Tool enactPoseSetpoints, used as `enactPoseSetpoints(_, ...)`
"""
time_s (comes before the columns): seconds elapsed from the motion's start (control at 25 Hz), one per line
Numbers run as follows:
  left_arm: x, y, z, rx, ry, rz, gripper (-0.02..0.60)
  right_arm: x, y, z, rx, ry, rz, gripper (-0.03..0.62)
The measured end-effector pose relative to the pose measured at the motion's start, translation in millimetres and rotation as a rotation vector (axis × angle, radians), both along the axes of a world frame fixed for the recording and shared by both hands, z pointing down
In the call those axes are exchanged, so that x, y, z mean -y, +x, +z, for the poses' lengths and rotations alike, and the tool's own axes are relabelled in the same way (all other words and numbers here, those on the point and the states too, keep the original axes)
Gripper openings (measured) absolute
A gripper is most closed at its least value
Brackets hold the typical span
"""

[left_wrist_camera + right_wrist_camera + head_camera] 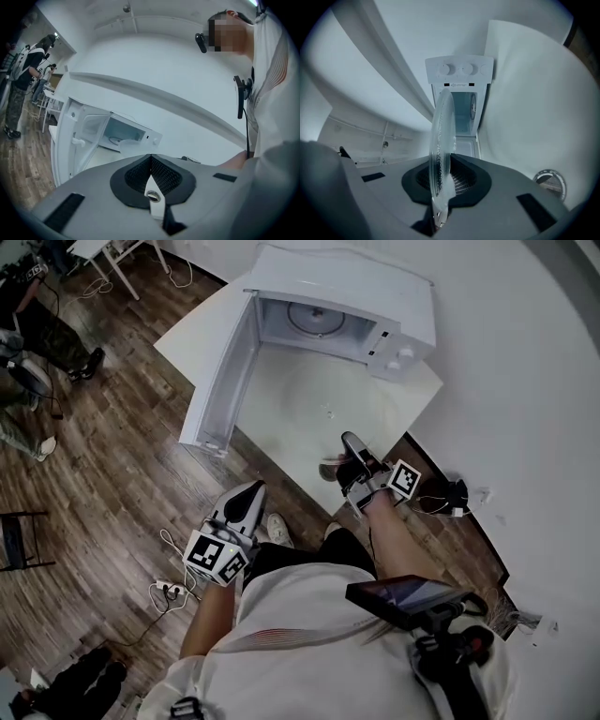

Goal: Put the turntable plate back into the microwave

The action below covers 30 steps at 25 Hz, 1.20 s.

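Nearest, the left hand-held gripper (pixel 251 493) has its jaws pressed together on nothing. The right hand-held gripper (pixel 352 442) clamps the rim of the clear turntable plate (pixel 442 136), holding it over the white surface (pixel 192 334). Beyond stands the microwave (pixel 394 296), its door (pixel 220 381) swung open.

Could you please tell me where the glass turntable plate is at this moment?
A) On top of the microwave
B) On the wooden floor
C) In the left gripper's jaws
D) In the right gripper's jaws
D: in the right gripper view the turntable plate stands edge-on between the jaws of the right gripper, which are closed on its rim, facing the open microwave.
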<state>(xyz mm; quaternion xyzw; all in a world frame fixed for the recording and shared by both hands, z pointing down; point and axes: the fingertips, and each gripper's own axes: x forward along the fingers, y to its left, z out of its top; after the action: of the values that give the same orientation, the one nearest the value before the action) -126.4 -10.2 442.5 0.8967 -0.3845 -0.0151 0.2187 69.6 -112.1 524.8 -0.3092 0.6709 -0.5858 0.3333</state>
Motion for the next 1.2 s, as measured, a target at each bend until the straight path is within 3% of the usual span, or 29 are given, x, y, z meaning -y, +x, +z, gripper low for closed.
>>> enactPoseSetpoints(0.28,15.1,-26.4,3.9,0.008,0.007,-0.039,0.011,55.4,-27.6,-1.2,0.027,-0.011,0.030,0.028)
enactPoseSetpoints(0.68,46.2,-21.8,16.8,0.020,-0.034,-0.125,0.011,146.1,-29.2,17.2,0.043,-0.054,0.128,0.028)
enactPoseSetpoints(1.2,55.6,-41.7,27.7,0.043,-0.104,-0.212,0.011,252.0,-31.2,34.6,0.111,-0.119,0.345,0.028)
